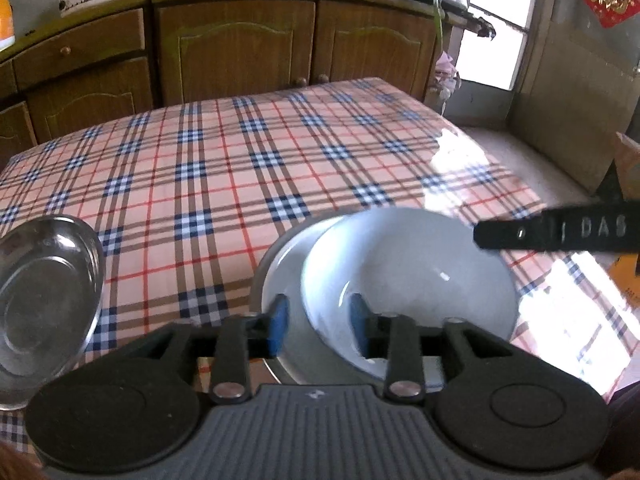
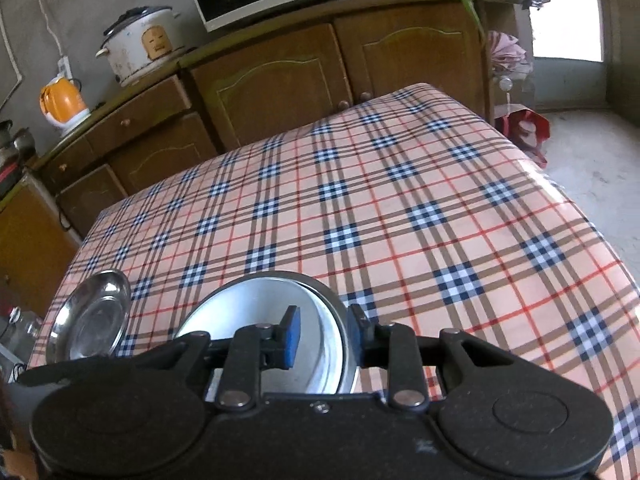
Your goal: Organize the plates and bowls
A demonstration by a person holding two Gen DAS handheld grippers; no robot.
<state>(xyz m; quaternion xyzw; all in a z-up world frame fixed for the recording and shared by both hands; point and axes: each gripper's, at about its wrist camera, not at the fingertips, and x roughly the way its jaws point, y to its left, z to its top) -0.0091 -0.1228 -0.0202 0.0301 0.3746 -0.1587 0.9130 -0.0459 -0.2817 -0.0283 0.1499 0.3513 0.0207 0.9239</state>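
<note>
Both jaws stand narrowly parted, pads clear: left gripper (image 1: pixel 319 326) straddles the white bowl (image 1: pixel 408 292) rim at lower centre, nested in the plate (image 1: pixel 276 280). Right gripper (image 2: pixel 327 334) straddles that plate's rim (image 2: pixel 348 344); draw both back gently so nothing drags.

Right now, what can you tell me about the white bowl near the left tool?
The white bowl looks glazed ceramic, smooth, plain and empty, with a small glint inside. It sits tilted inside a larger metal dish on the checked tablecloth. Its near rim lies between the left tool's blue pads, which stand apart and do not press on it. A black finger of the other tool overlaps its far rim.
</note>
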